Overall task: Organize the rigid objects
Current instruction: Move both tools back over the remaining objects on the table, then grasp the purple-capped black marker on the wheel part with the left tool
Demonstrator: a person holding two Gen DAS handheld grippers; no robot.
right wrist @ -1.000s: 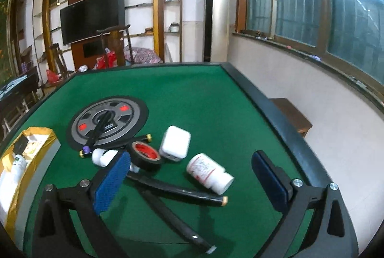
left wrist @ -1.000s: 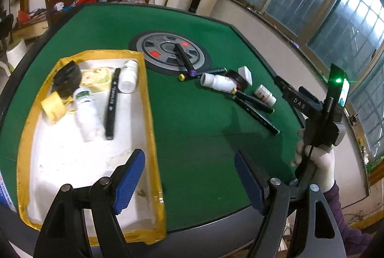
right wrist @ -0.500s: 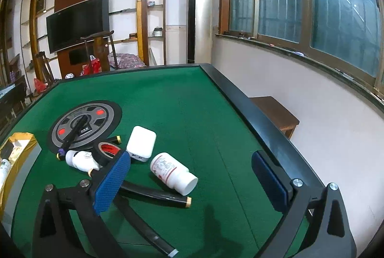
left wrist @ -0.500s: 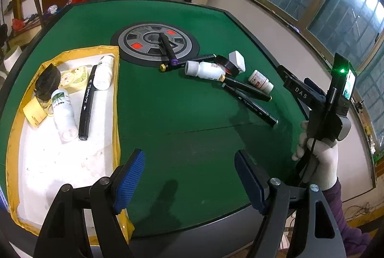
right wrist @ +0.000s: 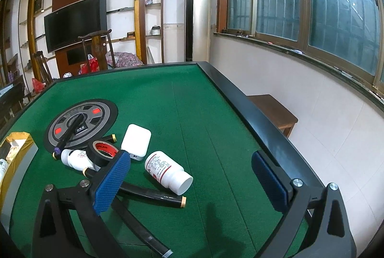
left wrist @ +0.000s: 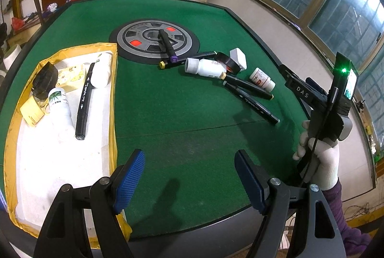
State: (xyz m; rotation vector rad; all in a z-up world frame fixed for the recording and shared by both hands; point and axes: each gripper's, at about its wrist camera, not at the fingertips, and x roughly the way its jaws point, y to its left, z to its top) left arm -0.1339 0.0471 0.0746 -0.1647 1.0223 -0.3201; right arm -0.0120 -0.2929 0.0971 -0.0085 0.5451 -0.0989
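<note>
A yellow-rimmed white tray (left wrist: pixel 60 162) lies at the left of the green table and holds a black marker (left wrist: pixel 84 99), two white bottles, a black lid and cards. Right of centre lies a cluster: a white bottle (left wrist: pixel 206 67), a small pill bottle (left wrist: pixel 261 79) (right wrist: pixel 168 171), a tape roll (right wrist: pixel 102 152), a white box (right wrist: pixel 136 143) and black markers (left wrist: pixel 249 87). My left gripper (left wrist: pixel 189 182) is open and empty above the table's front edge. My right gripper (right wrist: pixel 192 182) is open and empty just behind the pill bottle; its body shows in the left wrist view (left wrist: pixel 319 99).
A round grey disc (left wrist: pixel 153 40) with red marks sits at the table's centre back, with a purple-tipped marker (left wrist: pixel 166 44) on it. The table has a raised black rim (right wrist: pixel 252 113). A wooden bench (right wrist: pixel 276 111) stands beyond the right edge.
My left gripper has swung right, off the tray and towards the table's middle. My right gripper has moved closer to the pill bottle. Both stay open.
</note>
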